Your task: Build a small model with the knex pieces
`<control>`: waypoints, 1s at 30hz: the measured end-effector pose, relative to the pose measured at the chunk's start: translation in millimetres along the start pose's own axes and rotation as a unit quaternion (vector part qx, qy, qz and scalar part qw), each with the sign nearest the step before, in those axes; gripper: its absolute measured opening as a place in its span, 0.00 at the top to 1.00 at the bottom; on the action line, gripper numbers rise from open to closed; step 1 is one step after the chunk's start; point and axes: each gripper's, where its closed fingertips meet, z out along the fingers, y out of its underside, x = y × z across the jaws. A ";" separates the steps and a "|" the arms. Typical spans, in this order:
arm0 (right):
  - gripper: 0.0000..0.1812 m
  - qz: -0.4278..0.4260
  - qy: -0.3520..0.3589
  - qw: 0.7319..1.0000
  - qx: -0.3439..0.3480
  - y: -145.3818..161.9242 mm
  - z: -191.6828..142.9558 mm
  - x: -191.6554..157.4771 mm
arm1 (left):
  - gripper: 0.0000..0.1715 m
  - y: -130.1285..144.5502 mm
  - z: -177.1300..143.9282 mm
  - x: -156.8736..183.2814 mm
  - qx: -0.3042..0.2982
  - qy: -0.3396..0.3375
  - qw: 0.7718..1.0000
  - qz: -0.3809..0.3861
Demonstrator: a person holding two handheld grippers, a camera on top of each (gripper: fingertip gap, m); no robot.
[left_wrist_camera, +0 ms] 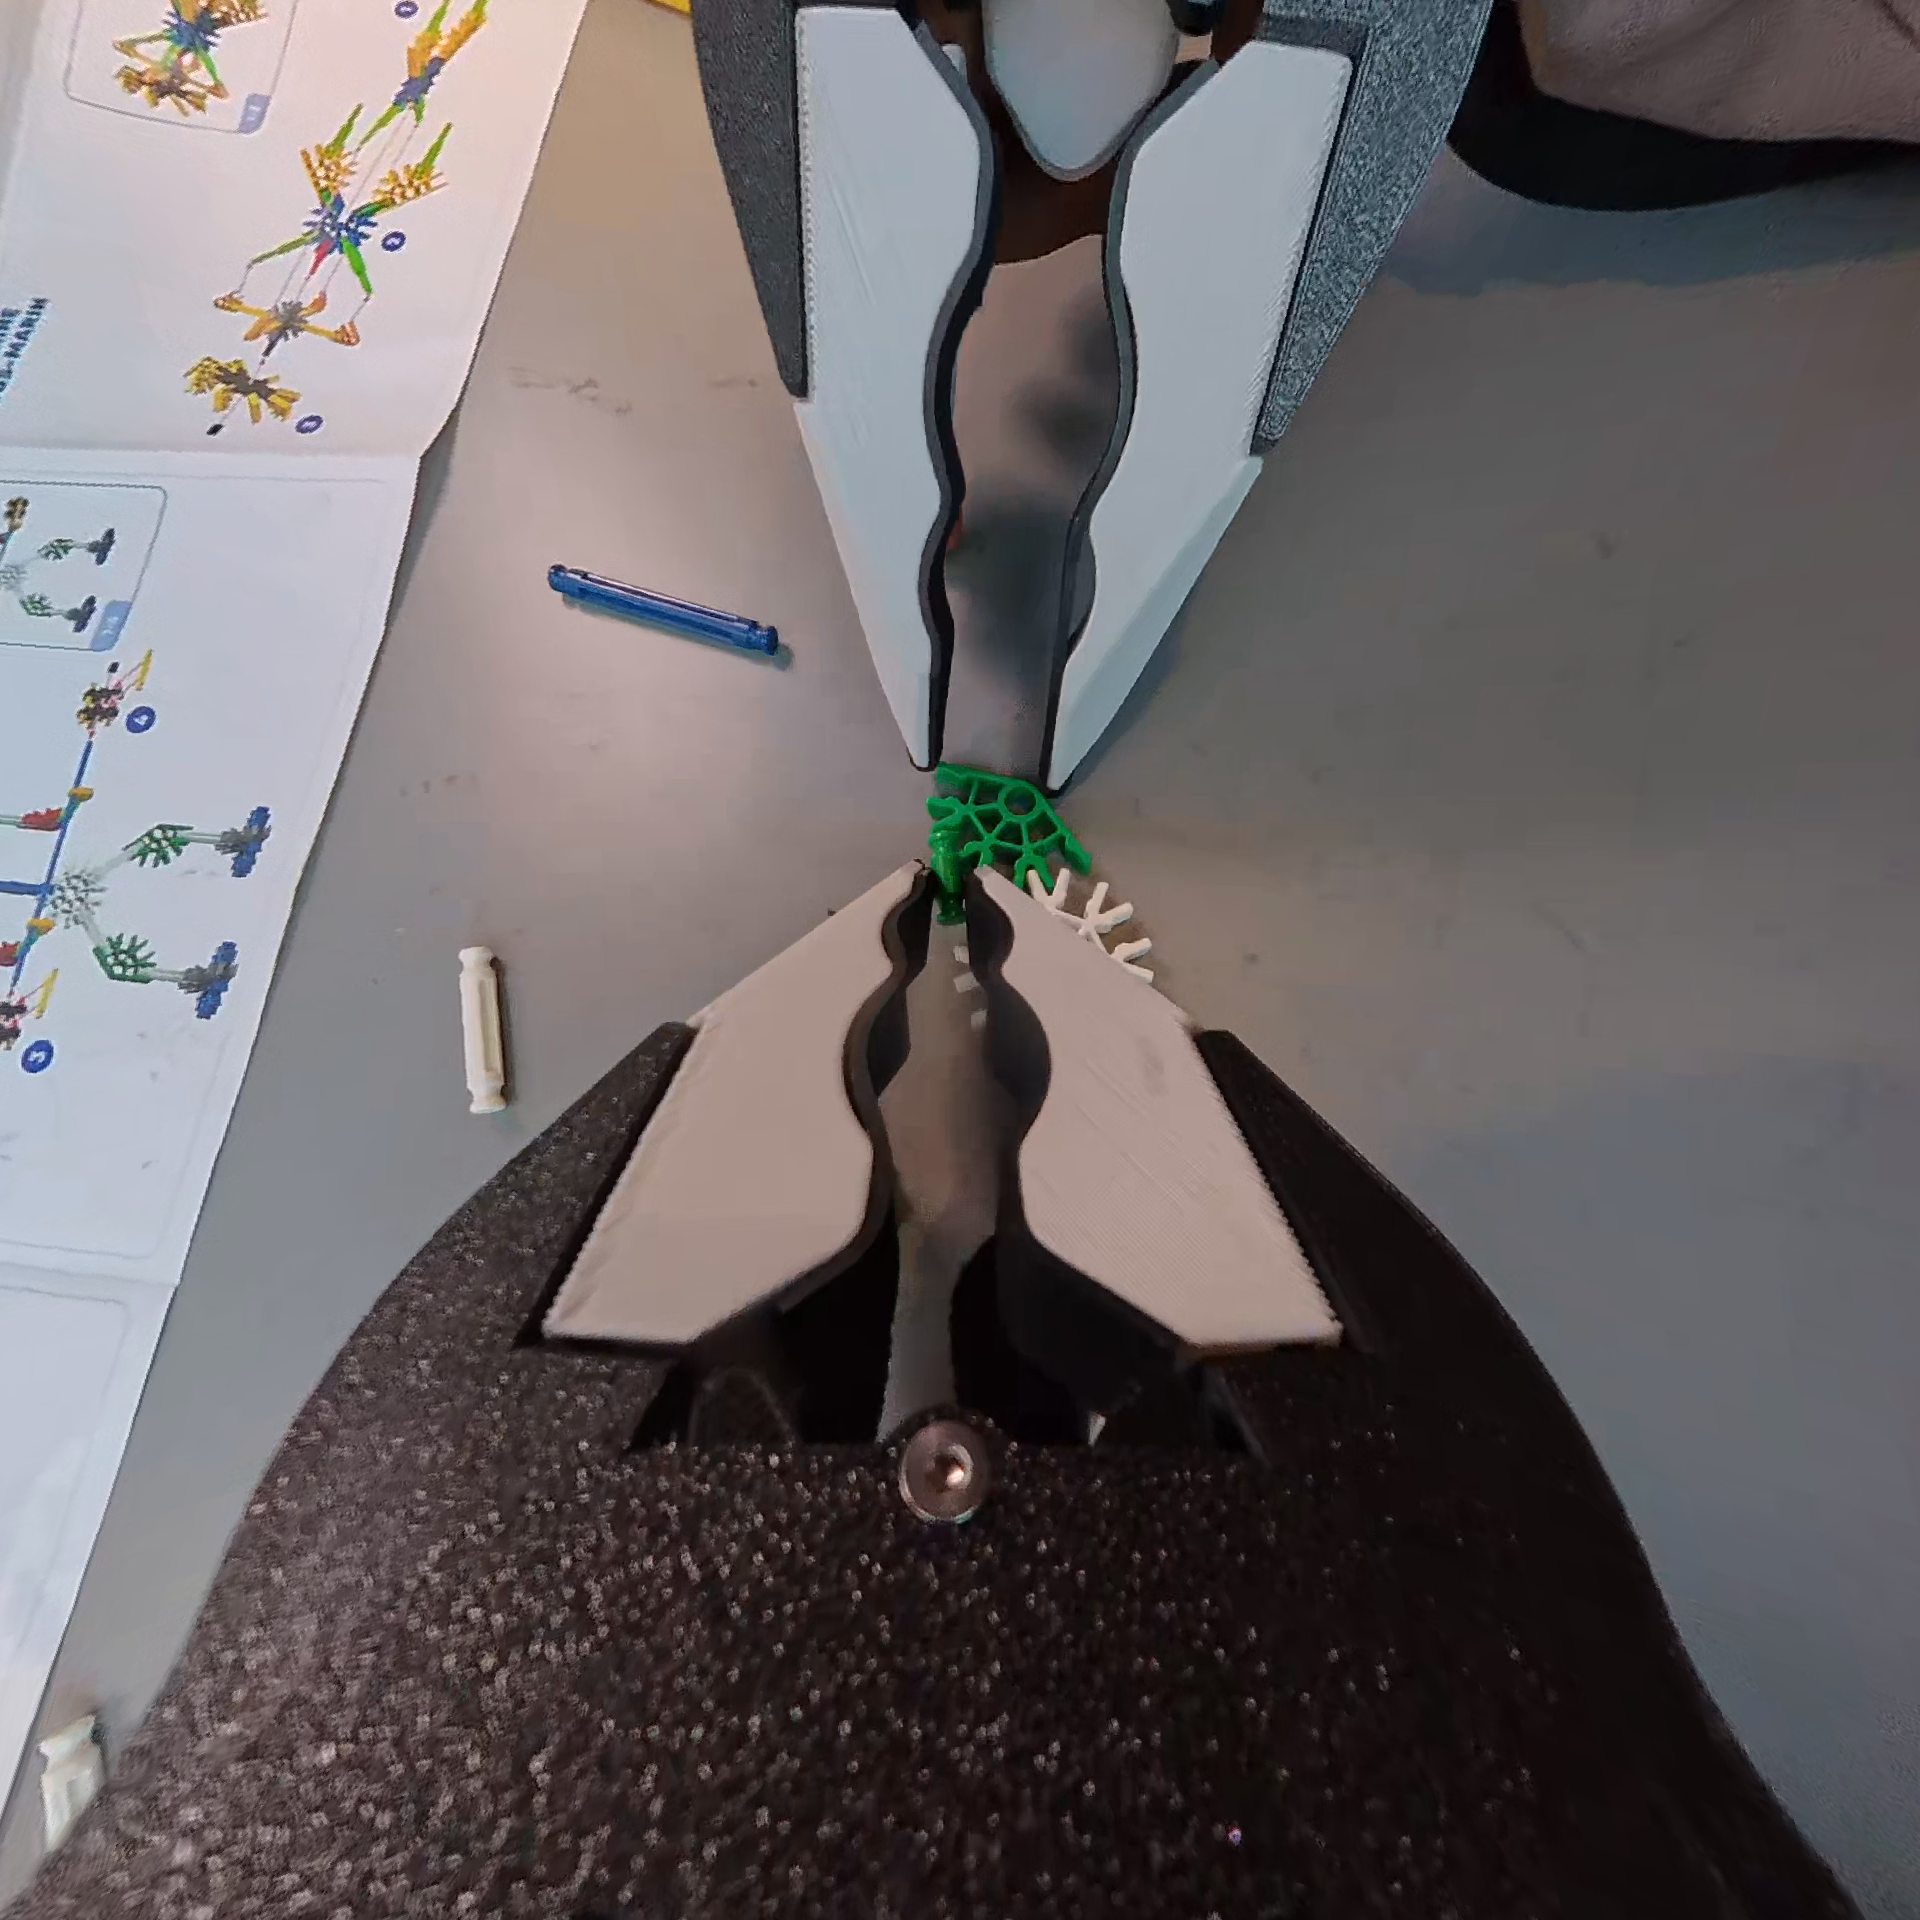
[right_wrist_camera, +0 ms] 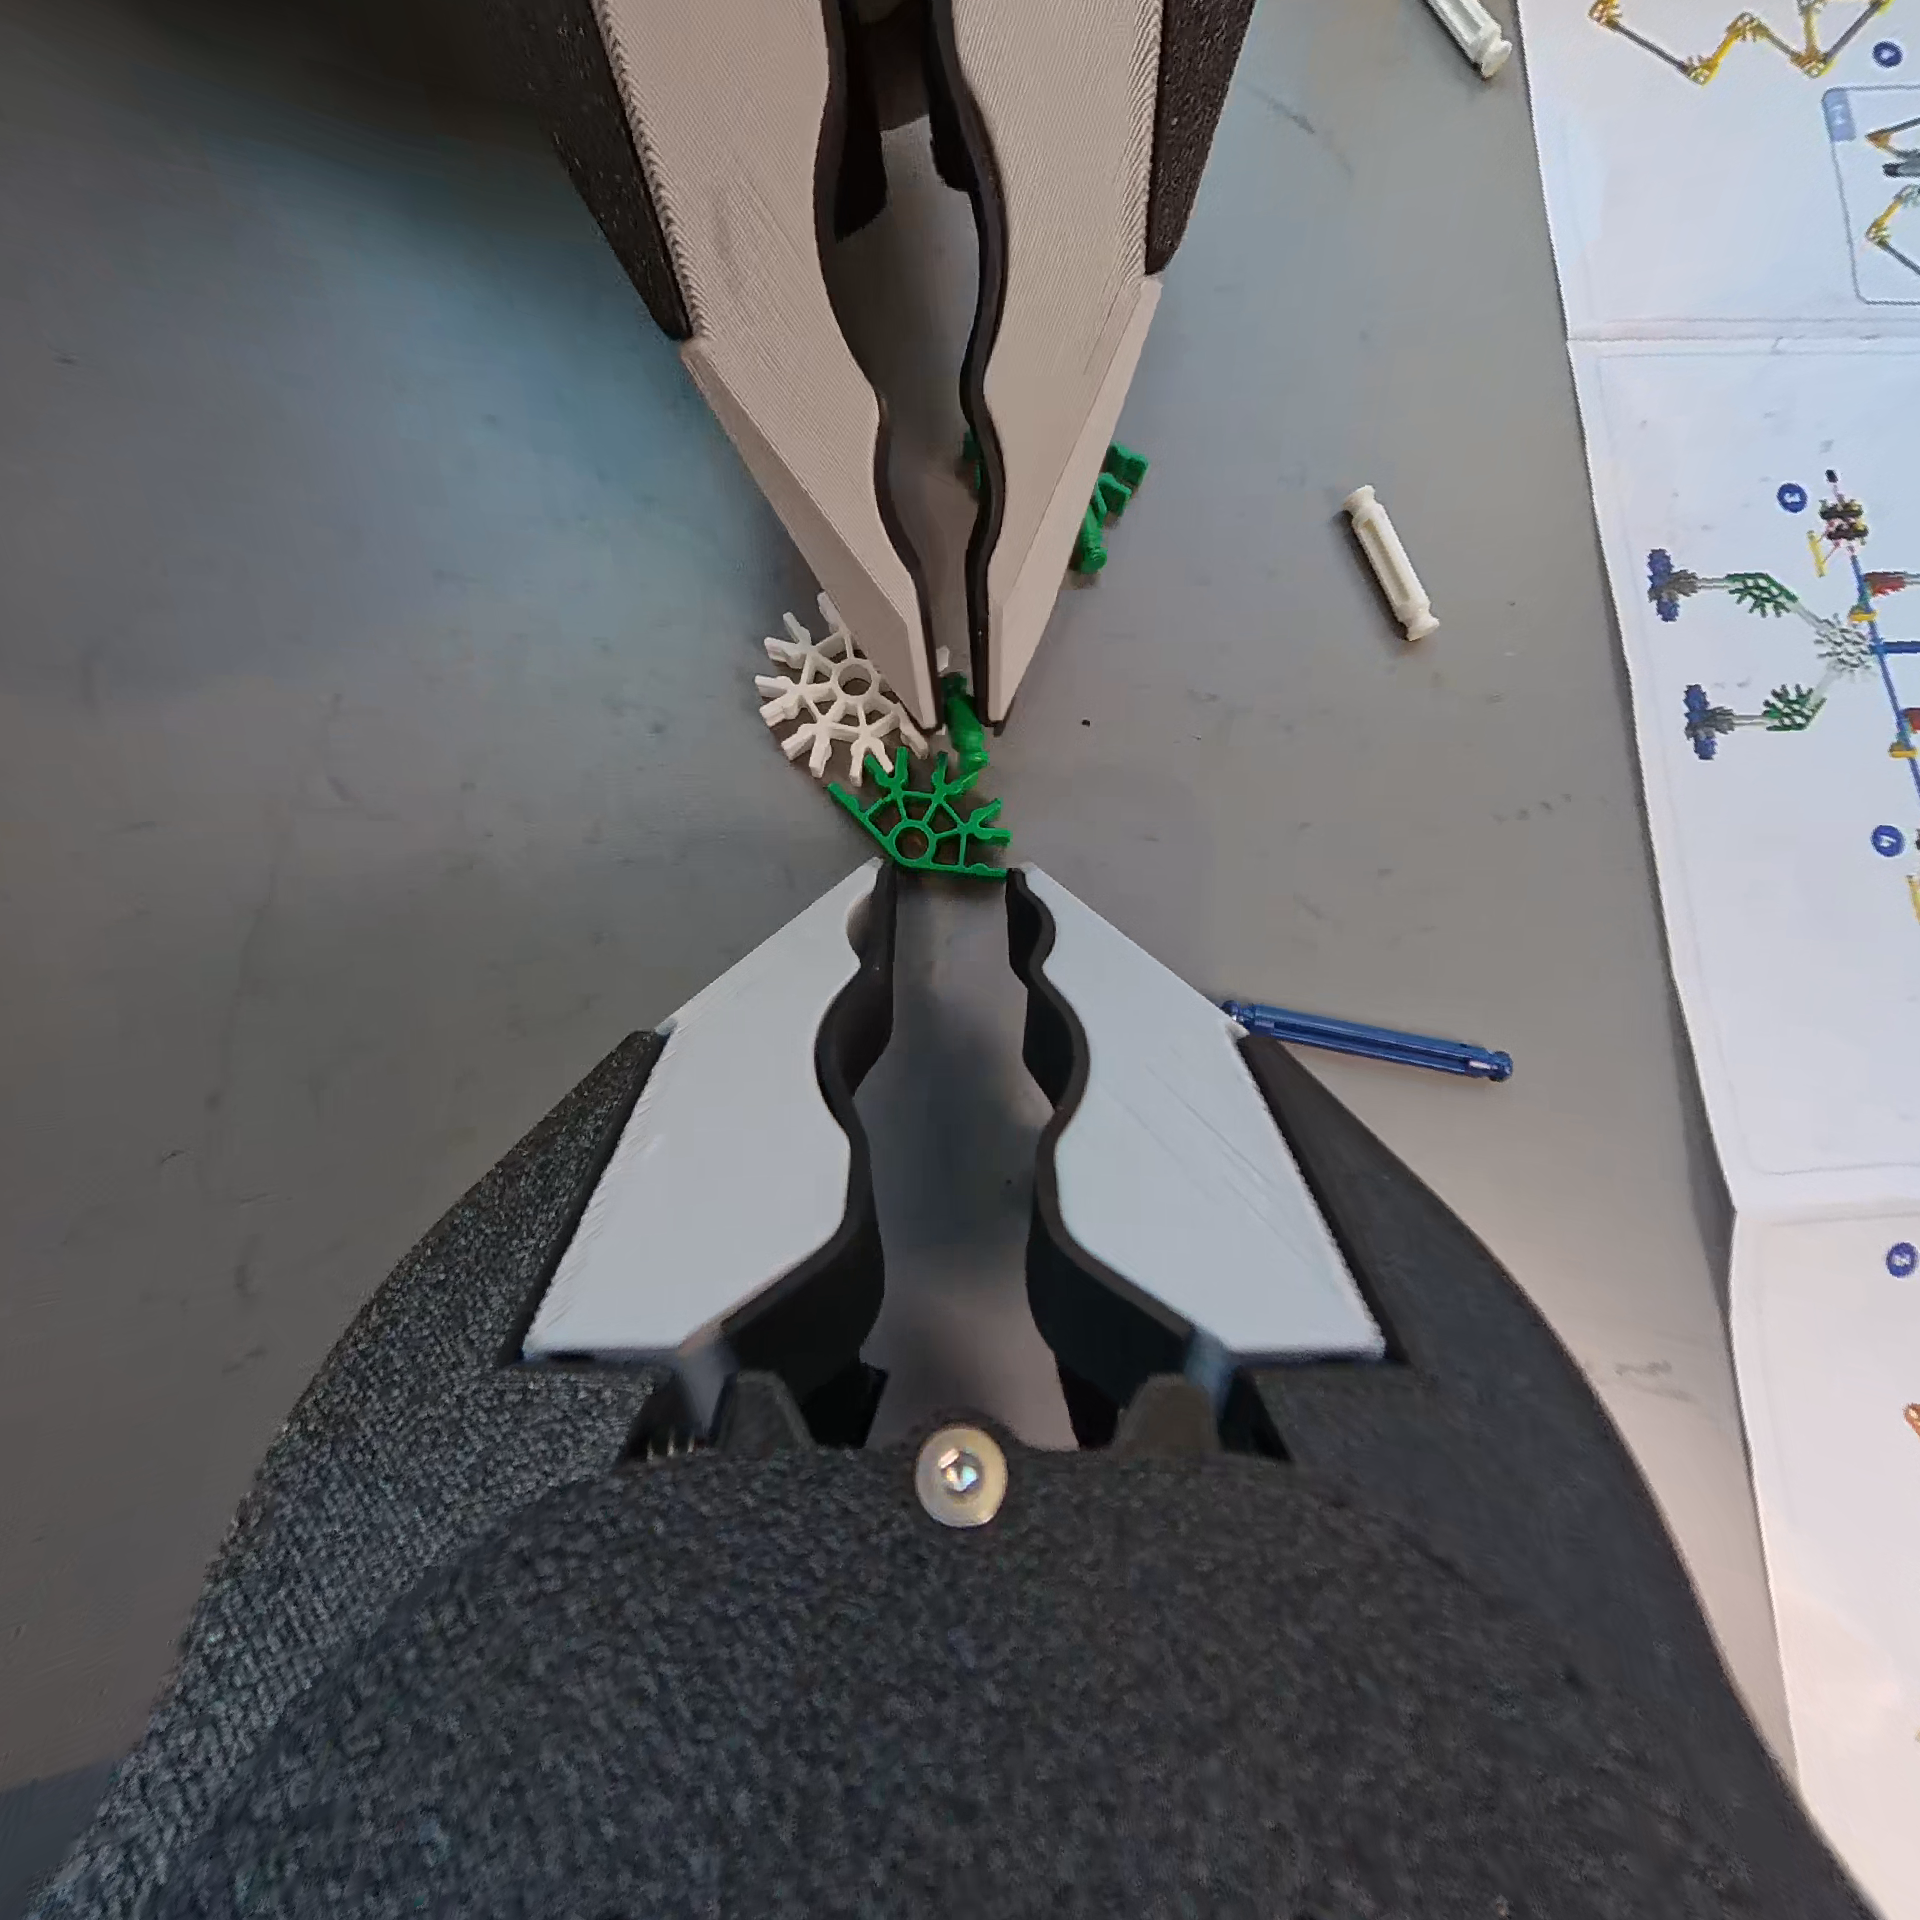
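Observation:
In the left wrist view my left gripper (left_wrist_camera: 948, 881) is shut on a small green rod (left_wrist_camera: 948, 888) held at the very fingertips, low over the grey table (left_wrist_camera: 1507, 935). The rod's far end meets a slot of a green fan-shaped connector (left_wrist_camera: 1008, 821). The right gripper (left_wrist_camera: 992, 771) comes from the opposite side, its tips closed on that connector's flat edge. In the right wrist view my right gripper (right_wrist_camera: 951, 871) grips the green connector (right_wrist_camera: 920, 826). The left gripper (right_wrist_camera: 961, 717) holds the green rod (right_wrist_camera: 964, 727) just beyond. A white snowflake connector (left_wrist_camera: 1096, 920) (right_wrist_camera: 831, 696) lies beside them.
A blue rod (left_wrist_camera: 665, 613) (right_wrist_camera: 1366, 1039) and a short white rod (left_wrist_camera: 483, 1029) (right_wrist_camera: 1392, 561) lie loose on the table. A printed instruction sheet (left_wrist_camera: 208, 416) (right_wrist_camera: 1766, 727) covers one side. More green pieces (right_wrist_camera: 1107, 509) lie behind the left gripper. Another white piece (left_wrist_camera: 68, 1766) sits near the sheet. The grippers are tip to tip, or close to it. Both grippers' tips are roughly 20 cm from the white piece (left_wrist_camera: 68, 1766). It is also in sight in the right wrist view (right_wrist_camera: 1489, 41).

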 end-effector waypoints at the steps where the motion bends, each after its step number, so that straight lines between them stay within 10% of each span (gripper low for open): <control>1: 0.89 0.001 0.001 1.000 -0.001 0.2 -0.2 0.8 | 0.98 -0.7 -1.4 2.8 0.004 0.014 1.000 -0.003; 16: 0.80 0.125 0.032 0.992 -0.002 -17.9 -0.1 2.5 | 0.97 10.4 -15.5 -15.3 -0.003 -0.011 1.000 -0.008; 30: 0.81 0.067 0.033 0.997 -0.001 -2.6 -13.1 15.6 | 0.97 22.1 -45.0 -45.9 0.032 -0.055 0.997 -0.045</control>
